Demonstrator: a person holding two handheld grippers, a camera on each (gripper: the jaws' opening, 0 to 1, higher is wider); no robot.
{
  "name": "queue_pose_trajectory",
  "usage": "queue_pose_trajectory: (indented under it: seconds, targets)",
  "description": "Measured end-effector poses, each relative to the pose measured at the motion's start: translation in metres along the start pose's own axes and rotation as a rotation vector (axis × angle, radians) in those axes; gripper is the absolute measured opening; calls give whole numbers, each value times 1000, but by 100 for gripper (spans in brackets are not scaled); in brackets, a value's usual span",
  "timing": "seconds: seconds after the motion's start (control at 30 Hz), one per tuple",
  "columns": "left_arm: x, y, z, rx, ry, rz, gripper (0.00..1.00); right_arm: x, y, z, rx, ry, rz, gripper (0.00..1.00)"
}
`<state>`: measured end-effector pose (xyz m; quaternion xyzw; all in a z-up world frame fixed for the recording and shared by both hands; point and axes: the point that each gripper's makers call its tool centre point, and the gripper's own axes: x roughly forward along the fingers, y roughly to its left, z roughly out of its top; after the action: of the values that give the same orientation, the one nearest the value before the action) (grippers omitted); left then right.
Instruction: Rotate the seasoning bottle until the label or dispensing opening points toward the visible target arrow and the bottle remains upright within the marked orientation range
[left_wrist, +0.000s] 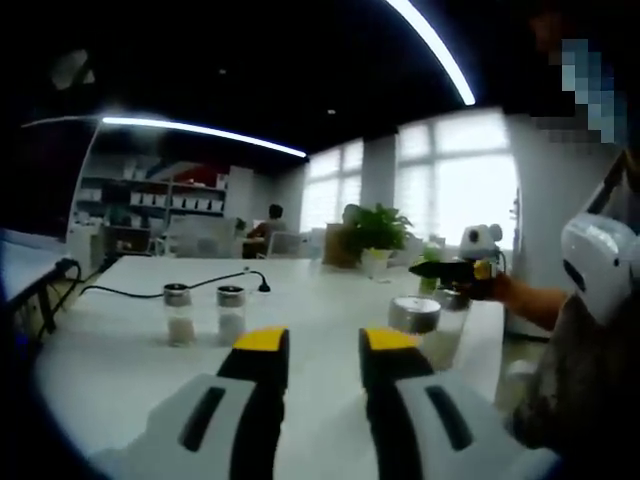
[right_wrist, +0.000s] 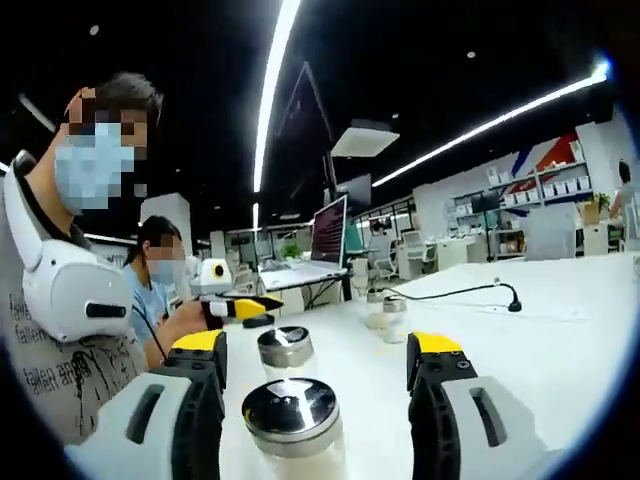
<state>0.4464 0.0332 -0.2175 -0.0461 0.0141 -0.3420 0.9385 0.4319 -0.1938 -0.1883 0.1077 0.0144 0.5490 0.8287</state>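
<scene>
A white desk (left_wrist: 330, 290) in an open office carries four seasoning bottles. Right tool (right_wrist: 315, 365) gapes around the nearest bottle (right_wrist: 293, 425), ungripped; left tool (left_wrist: 325, 345) hangs open. Approach step, seemingly: next close, then twist upright.

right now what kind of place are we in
Likely an open-plan office: a long white table with seasoning bottles, shelving by the wall, a laptop on a desk, people seated further back.

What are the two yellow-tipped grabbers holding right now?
Nothing. The left gripper is open over bare table. The right gripper is open too, with a silver-capped seasoning bottle between its jaws, not touching them.
</scene>
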Motion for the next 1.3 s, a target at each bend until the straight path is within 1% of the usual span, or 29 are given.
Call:
queue_pose_trajectory:
  seconds: [0.03, 0.07, 0.13, 0.17, 0.23, 0.3, 0.33, 0.37, 0.4, 0.43, 0.47, 0.53, 0.57, 0.6, 0.67, 0.83, 0.93, 1.03, 1.17, 1.3]
  targets:
    - [0, 0, 0, -1, 0, 0, 29, -3, 0, 1, 3, -8, -4, 68]
    - [0, 0, -1, -2, 3, 0, 29, -6, 3, 2, 17, -12, -1, 68]
    - [-1, 0, -3, 0, 10, 0, 29, -9, 8, -2, 40, -13, -4, 71]
    - [-2, 0, -4, 2, 13, 2, 29, -8, 10, -9, 46, 11, -12, 71]
    - [-3, 2, -6, 1, 14, 9, 29, -7, 9, -27, 18, 79, -49, 72]
    - [-4, 3, -6, -5, 13, 12, 29, -2, 8, -40, -5, 122, -69, 71]
    - [-4, 4, -7, -6, 14, 15, 29, -1, 7, -43, -19, 134, -69, 69]
    - [-5, 4, -8, -5, 15, 19, 29, 2, 9, -46, -41, 139, -54, 66]
    - [-5, 4, -8, -4, 15, 20, 29, 3, 10, -47, -82, 148, -48, 57]
    - [-7, 4, -9, -4, 16, 23, 29, 5, 8, -47, -128, 150, -49, 53]
    - [-8, 4, -10, -7, 16, 29, 29, 5, 10, -47, -98, 152, -36, 51]
    - [-11, 5, -12, -10, 19, 39, 29, 7, 14, -49, -58, 167, 20, 44]
    - [-14, 6, -12, -9, 20, 44, 29, 8, 14, -52, -34, 180, 33, 44]
    - [-16, 7, -12, -6, 19, 50, 29, 10, 11, -51, -76, 174, 30, 43]
    - [-23, 8, -11, -9, 9, 63, 29, 10, 10, -51, -79, 191, 42, 43]
    - [-36, 12, -14, -23, -6, 91, 29, 9, 9, -52, -72, 213, 99, 42]
    - [-44, 14, -18, -28, -1, 94, 29, 13, 16, -55, -76, 230, 122, 42]
    - [-52, 17, -18, -23, 1, 92, 29, 14, 21, -59, -91, 250, 163, 42]
    - [-57, 15, -17, -29, -11, 77, 29, 14, 26, -61, -96, 257, 217, 42]
    - [-58, 12, -19, -19, 0, 71, 29, 12, 30, -62, -101, 254, 265, 42]
